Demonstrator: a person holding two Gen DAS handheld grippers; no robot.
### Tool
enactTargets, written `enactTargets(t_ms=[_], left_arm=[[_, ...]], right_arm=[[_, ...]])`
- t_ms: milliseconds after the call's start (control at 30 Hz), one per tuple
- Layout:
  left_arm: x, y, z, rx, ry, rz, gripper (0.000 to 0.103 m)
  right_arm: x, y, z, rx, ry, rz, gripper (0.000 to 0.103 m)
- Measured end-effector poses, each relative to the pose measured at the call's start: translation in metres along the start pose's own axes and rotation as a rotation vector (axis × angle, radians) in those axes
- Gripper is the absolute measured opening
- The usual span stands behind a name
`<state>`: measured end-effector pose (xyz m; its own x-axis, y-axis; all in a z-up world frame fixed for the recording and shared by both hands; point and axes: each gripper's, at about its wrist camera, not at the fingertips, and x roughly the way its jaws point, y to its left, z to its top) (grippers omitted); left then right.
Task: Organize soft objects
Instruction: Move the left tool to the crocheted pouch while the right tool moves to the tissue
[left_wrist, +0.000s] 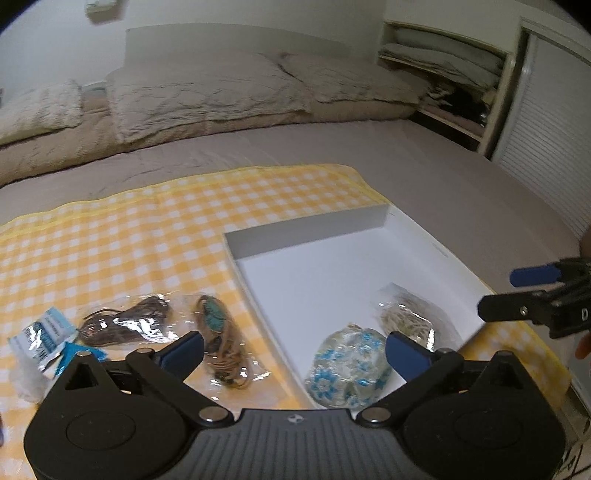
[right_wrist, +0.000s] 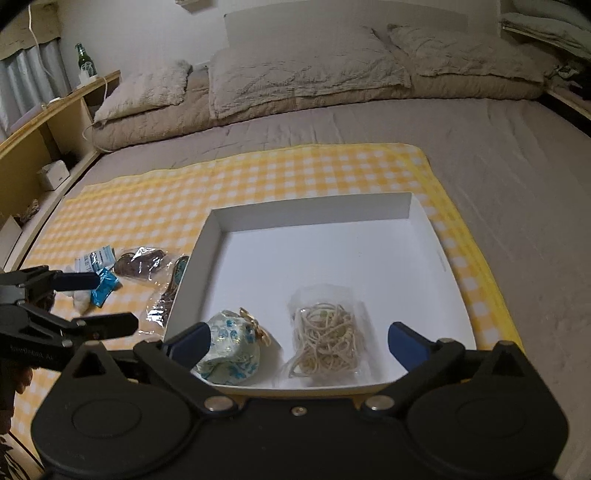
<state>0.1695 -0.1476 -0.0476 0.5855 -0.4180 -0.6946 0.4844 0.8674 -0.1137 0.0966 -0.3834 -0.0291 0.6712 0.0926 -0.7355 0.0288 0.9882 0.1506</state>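
Observation:
A white open box (right_wrist: 424, 221) lies on a yellow checked cloth (right_wrist: 258, 177) on the bed. Inside it, near the front, sit a blue floral pouch (right_wrist: 231, 349) and a clear bag of beige cord (right_wrist: 327, 338). Left of the box lie a bag of brown cord (left_wrist: 125, 321), a bag with a turquoise pendant (left_wrist: 218, 332) and a blue and white packet (left_wrist: 44, 336). My left gripper (left_wrist: 295, 349) hangs open over the box's left wall, empty. My right gripper (right_wrist: 297, 341) is open above the pouch and the cord bag, touching neither. Each gripper shows at the edge of the other's view (left_wrist: 513, 293) (right_wrist: 107, 302).
Pillows (right_wrist: 303, 70) and a folded duvet lie at the head of the bed. A wooden shelf (right_wrist: 44, 125) with a green bottle (right_wrist: 84, 59) runs along the left side. Shelves with bedding (left_wrist: 443, 55) stand at the far right. Grey sheet (right_wrist: 517, 184) surrounds the cloth.

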Motion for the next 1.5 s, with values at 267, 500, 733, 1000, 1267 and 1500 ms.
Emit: enactTargets(t_ms=[267, 500, 733, 1000, 1267, 1500], left_arm=[[-0.014, 0.027, 0.001, -0.062, -0.046, 0.078, 0.103], [-0.030, 0.053, 0.001, -0.109, -0.083, 0.152, 0.103], [-0.051, 0.084, -0.001, -0.141, -0.122, 0.247, 0.103], [-0.074, 0.129, -0.009, -0.213, -0.145, 0.350, 0.103], [-0.087, 0.178, -0.025, -0.277, -0.128, 0.490, 0.103], [-0.092, 0.220, -0.041, -0.358, -0.087, 0.600, 0.103]], right_arm=[[0.005, 0.015, 0.006, -0.013, -0.037, 0.003, 0.103], [0.015, 0.033, 0.017, -0.026, -0.056, 0.012, 0.103], [0.025, 0.065, 0.027, -0.058, -0.073, 0.054, 0.103], [0.041, 0.110, 0.039, -0.106, -0.072, 0.092, 0.103], [0.059, 0.156, 0.047, -0.140, -0.057, 0.146, 0.103], [0.073, 0.202, 0.051, -0.185, -0.077, 0.210, 0.103]])
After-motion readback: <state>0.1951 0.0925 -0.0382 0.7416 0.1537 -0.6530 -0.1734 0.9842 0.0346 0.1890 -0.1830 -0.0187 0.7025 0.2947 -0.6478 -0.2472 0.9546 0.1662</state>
